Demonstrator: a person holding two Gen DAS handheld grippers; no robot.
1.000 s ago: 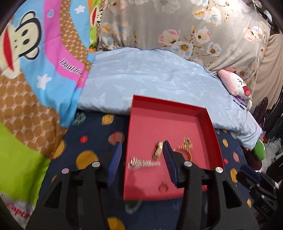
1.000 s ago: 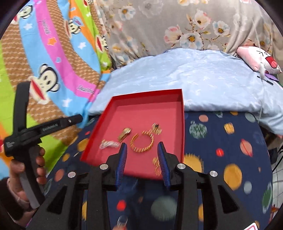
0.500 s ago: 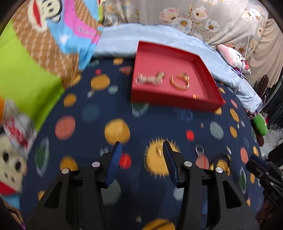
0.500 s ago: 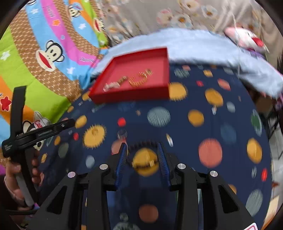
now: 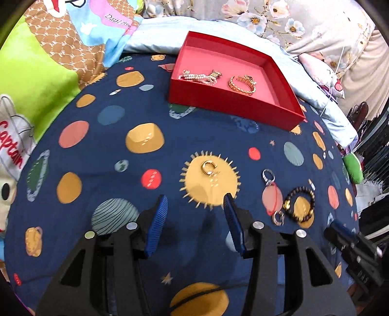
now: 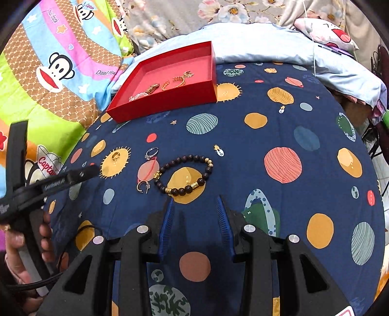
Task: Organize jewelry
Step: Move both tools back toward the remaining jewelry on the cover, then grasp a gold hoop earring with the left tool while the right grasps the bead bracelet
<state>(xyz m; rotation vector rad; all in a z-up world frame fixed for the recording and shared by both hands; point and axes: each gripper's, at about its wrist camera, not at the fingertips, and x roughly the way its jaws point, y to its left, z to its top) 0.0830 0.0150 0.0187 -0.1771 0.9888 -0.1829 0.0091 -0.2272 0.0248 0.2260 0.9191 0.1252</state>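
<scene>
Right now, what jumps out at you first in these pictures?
The bright red box at the far end of the planet-print bedspread, with gold jewelry inside. Nearer, a dark beaded bracelet lies just ahead of the open right gripper, with small rings beside it.

1. Surface: navy bedsheet (image 5: 102, 136) w/ planet and sun print, covers most of both views.
2. 12 o'clock: pale blue quilt (image 6: 267, 43), bunched; grey floral fabric (image 5: 291, 21) behind it.
3. 10 o'clock: multicolour cartoon-monkey blanket (image 6: 60, 65), green, brown, pink, blue.
4. 2 o'clock: pink-white plush toy (image 6: 325, 31) on quilt edge.
5. 3 o'clock, left cam: dark clutter, unclear.
6. Light: bright, even.
</scene>
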